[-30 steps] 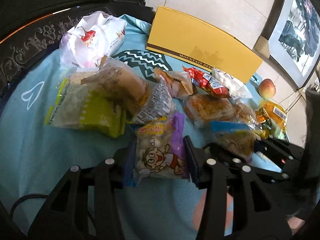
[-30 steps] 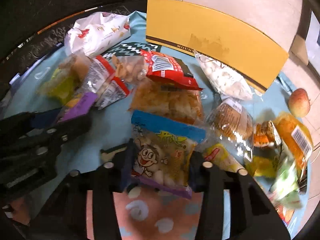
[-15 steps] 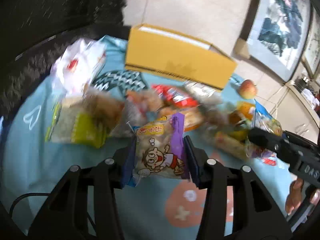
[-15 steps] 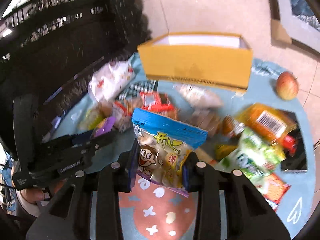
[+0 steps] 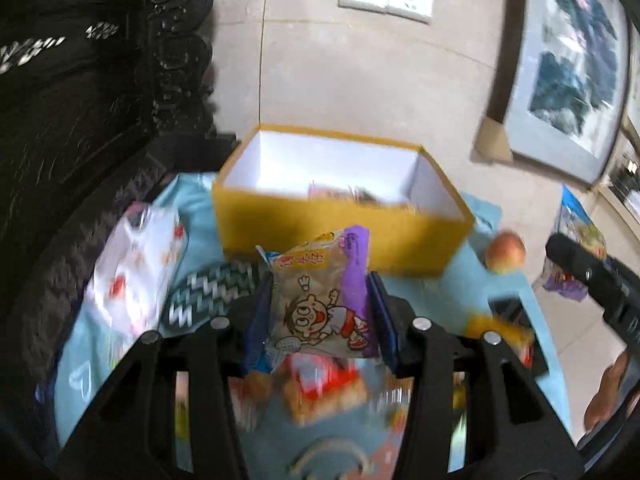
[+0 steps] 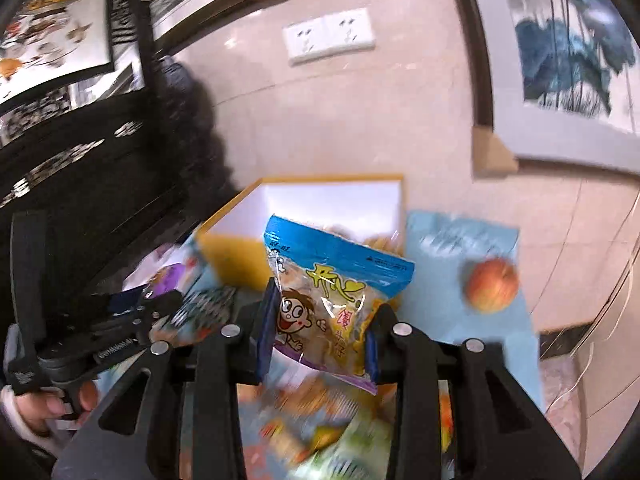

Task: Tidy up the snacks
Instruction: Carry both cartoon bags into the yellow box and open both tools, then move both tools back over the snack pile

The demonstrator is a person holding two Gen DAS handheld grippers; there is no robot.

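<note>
1. Left wrist view: the left gripper (image 5: 320, 312) has its jaws pinching a purple-edged snack packet (image 5: 322, 304) by its two side edges, held in the air above the blue-clothed counter (image 5: 476, 280). The packet is clear film printed with a cartoon child and shows pale round pieces inside. Just behind it stands the yellow box (image 5: 340, 228), open at the top, white inside, with some packets already lying in it. A white bag (image 5: 136, 264) lies to the left and an apple (image 5: 506, 251) to the right of the box. To do this step well, I judge the packet should be carried clear over the near wall before the jaws spread, so that it drops flat inside.

2. Right wrist view: the right gripper (image 6: 320, 320) has its jaws pinching a blue-topped snack packet (image 6: 332, 292), also airborne, with the same cartoon face and yellow lettering; the film crumples under the squeeze. The box lies behind and slightly left of it. The left gripper appears low at the left, so I judge the two should enter the box one after the other, or well apart, to avoid knocking together.
</note>
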